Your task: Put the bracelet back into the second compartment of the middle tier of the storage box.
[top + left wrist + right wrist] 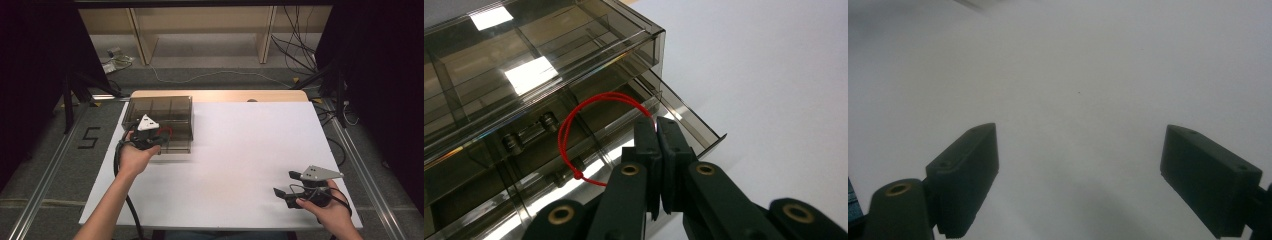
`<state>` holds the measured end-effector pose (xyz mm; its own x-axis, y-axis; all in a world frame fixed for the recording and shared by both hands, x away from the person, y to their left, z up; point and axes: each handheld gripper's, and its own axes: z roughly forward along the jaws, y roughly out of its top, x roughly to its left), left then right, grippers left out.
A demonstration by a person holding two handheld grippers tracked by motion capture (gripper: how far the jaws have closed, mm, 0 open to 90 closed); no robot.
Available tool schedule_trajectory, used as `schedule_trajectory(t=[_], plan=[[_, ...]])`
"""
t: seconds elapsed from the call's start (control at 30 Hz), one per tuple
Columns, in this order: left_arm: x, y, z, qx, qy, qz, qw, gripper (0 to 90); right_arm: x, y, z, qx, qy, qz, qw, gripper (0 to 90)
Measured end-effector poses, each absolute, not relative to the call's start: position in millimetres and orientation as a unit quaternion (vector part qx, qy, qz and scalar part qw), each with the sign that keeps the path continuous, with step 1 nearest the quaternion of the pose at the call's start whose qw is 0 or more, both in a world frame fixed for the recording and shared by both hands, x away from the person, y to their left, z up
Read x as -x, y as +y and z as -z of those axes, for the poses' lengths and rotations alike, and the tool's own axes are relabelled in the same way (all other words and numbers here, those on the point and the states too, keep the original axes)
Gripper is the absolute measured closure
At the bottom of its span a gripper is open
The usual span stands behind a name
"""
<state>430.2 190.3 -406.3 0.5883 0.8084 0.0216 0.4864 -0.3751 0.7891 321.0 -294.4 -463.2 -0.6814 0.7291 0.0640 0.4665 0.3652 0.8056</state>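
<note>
A smoky clear drawer box [172,106] [524,60] stands at the back left of the white table [240,150]. Its lower drawer [696,127] sticks out a little. A red cord loop [569,125] [169,131] hangs from the drawer front. My left gripper [161,137] [657,125] is at that front, shut on the right end of the loop. Several small dark metal parts [547,121] lie inside the drawer. Near the front right corner, my right gripper [283,183] [1080,165] hovers open over bare table, with nothing between its jaws.
The table's wooden back edge [220,95] shows beyond the white sheet. Wooden shelf legs [142,37] and loose cables [300,55] are on the floor behind. A black "5" marking [90,137] is on the floor at the left.
</note>
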Motion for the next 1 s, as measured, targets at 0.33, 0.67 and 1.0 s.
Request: schedule_trajectory(t=[0.33,0.67,1.0], plan=[[-430.2,192.5,406.7,-0.802,0.405,-0.208,0.387,88.4,-321.1,-294.2,463.3,-0.368,0.812,-0.426,0.154,16.2],[-430.9,193.7,408.2,-0.803,0.407,-0.207,0.383,88.4,-321.0,-294.5,463.2,-0.368,0.812,-0.426,0.154,16.3],[-430.6,194.3,412.1,-0.805,0.411,-0.207,0.376,88.4,-320.9,-294.4,463.3,-0.368,0.812,-0.427,0.154,16.2]])
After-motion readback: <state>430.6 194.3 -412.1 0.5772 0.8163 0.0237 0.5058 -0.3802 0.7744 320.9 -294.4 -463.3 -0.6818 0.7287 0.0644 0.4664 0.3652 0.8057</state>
